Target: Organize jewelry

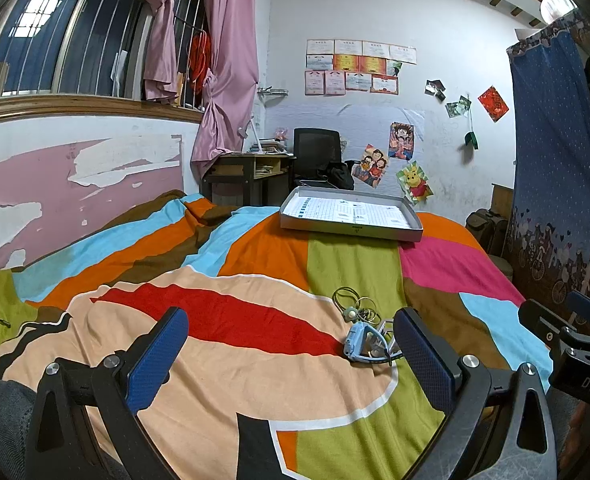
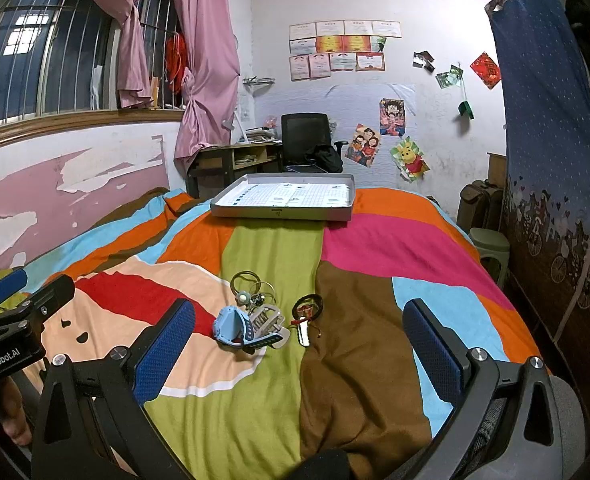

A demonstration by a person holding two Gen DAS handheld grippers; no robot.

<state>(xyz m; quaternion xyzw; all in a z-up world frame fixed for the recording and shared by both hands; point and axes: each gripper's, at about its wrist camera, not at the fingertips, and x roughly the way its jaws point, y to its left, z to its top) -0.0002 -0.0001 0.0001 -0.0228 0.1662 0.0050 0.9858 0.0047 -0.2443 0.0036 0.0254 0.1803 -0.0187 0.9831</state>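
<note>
A bed covered by a patchwork quilt (image 2: 271, 248) in orange, green, pink, brown and blue fills both views; far ahead of both pairs of fingers, at the quilt's far end, lies a shallow grey tray (image 2: 283, 213) lined with printed paper, with nothing visible in it; well short of the tray, just beyond the fingertips, sits a small heap of jewelry.

The right gripper (image 2: 299, 344) has its blue-padded fingers (image 2: 167, 348) spread wide and holds nothing; the heap lies ahead of the gap between them, nearer the left finger than the right. The left gripper (image 1: 291, 356) is likewise spread wide and empty; from its camera the heap sits just off the tip of its right finger (image 1: 423, 356), partly hidden behind it.

In the heap, largest first: a light blue watch (image 2: 231, 326) lying on its side; touching it, a pale grey claw clip (image 2: 267, 318); just beyond both, a tangle of thin rings and hair ties (image 2: 251, 284) with a small round charm; to the right and slightly apart, a dark red bracelet (image 2: 307, 306) and a small pale hair clip (image 2: 304, 332).

Judged from this, sorting has not begun; the step in hand is the approach for a first pick. The next move calls for choosing one piece, probably the separate bracelet or the watch, lowering the fingers either side and closing without dragging the soft quilt or snagging neighbours.
</note>
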